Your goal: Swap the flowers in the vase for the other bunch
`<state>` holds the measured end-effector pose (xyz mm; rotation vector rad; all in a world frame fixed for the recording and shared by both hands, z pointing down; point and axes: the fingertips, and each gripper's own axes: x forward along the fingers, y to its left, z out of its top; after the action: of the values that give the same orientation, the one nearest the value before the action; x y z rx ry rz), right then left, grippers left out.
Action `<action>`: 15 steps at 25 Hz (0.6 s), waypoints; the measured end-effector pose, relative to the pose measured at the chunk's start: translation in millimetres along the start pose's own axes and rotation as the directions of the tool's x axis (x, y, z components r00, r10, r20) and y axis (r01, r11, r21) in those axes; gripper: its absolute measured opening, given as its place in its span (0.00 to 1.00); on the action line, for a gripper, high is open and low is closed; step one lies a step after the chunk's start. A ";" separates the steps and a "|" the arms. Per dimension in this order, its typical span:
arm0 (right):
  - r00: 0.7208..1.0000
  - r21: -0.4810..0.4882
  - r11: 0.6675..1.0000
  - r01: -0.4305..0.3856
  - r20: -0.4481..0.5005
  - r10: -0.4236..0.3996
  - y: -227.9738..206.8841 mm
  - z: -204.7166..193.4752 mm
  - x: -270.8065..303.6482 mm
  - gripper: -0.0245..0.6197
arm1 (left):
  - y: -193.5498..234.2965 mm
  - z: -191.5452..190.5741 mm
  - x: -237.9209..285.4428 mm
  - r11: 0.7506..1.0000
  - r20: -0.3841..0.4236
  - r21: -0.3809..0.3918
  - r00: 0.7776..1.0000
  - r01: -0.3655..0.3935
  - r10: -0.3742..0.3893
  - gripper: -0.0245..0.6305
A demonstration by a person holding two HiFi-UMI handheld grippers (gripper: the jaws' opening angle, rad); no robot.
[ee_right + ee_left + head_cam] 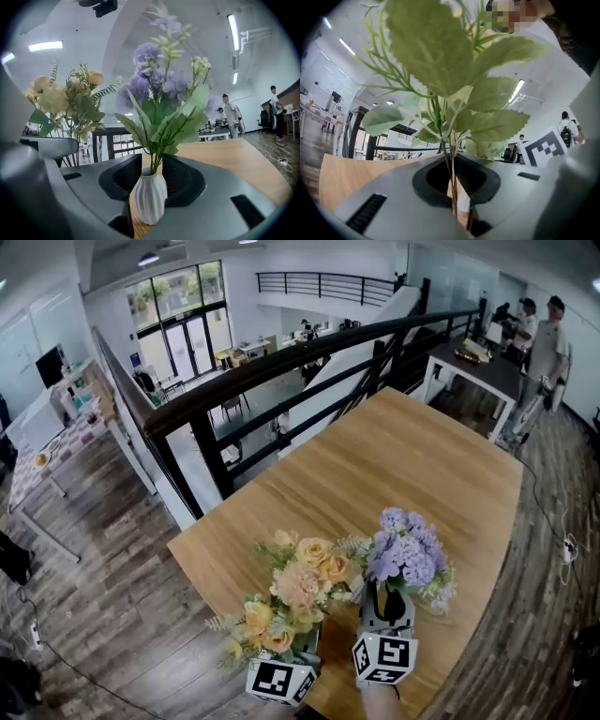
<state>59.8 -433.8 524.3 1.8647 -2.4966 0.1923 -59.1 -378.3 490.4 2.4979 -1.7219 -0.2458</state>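
The right claw squeezed the white vase of purple flowers; it needed holding still. Left of the vase, the left claw pinched the yellow bunch.

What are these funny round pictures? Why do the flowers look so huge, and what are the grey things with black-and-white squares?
A person holds two grabbing tools, one in each hand. The checkered cubes are part of them. One picture comes from a camera on the person's head, looking down at the wooden table. The other two come from small cameras riding on each tool, so nearby things look huge. The left gripper pinches the yellow and peach bunch by its stems. The right gripper is closed round the white vase, which holds the purple flowers.
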 end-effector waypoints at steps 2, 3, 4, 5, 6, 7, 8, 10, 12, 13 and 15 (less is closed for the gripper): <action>1.000 -0.003 1.000 -0.001 0.005 0.001 0.1 0.0 4.1 0.22 | 2.5 -2.5 1.1 1.000 -0.004 -0.005 1.000 -0.005 0.005 0.07; 1.000 -0.001 1.000 0.000 0.004 0.000 -0.7 -0.3 6.2 0.22 | 3.6 -3.6 1.2 1.000 -0.007 -0.008 1.000 -0.008 0.008 0.07; 1.000 0.000 1.000 0.000 0.002 0.000 -1.4 -0.5 8.4 0.22 | 4.6 -4.3 1.1 1.000 -0.008 -0.010 1.000 -0.010 0.010 0.07; 1.000 -0.002 1.000 -0.001 -0.001 0.001 -1.7 -0.7 10.6 0.22 | 5.2 -4.8 0.8 1.000 -0.010 -0.011 1.000 -0.011 0.011 0.07; 1.000 -0.008 1.000 -0.003 -0.007 0.003 -1.5 -1.3 12.8 0.22 | 5.7 -5.3 0.6 1.000 -0.011 -0.011 1.000 -0.012 0.012 0.07; 1.000 -0.017 1.000 -0.006 -0.014 0.005 -1.2 -1.9 14.8 0.22 | 6.2 -5.8 0.5 1.000 -0.012 -0.010 1.000 -0.013 0.013 0.07; 1.000 -0.028 1.000 -0.007 -0.019 0.007 -1.0 -2.4 16.3 0.22 | 6.7 -6.3 0.4 1.000 -0.013 -0.009 1.000 -0.014 0.014 0.07; 1.000 -0.048 0.999 -0.006 -0.021 0.005 -1.4 -2.1 17.6 0.21 | 8.0 -7.4 0.4 1.000 -0.015 -0.009 1.000 -0.017 0.016 0.07; 1.000 -0.060 0.998 -0.007 -0.017 0.006 -2.2 -1.1 17.9 0.17 | 9.3 -8.5 0.5 1.000 -0.017 -0.011 1.000 -0.019 0.019 0.07; 1.000 -0.063 0.998 -0.008 -0.015 0.007 -2.6 -0.5 18.0 0.16 | 9.6 -9.0 0.9 1.000 -0.019 -0.013 1.000 -0.020 0.019 0.07; 1.000 -0.070 0.997 -0.011 -0.004 0.011 -2.8 2.4 17.7 0.15 | 10.1 -9.6 1.8 1.000 -0.021 -0.017 1.000 -0.021 0.020 0.07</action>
<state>57.6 -451.8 523.7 1.8232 -2.4776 0.1069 -65.9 -383.8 501.4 2.4607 -1.7291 -0.2304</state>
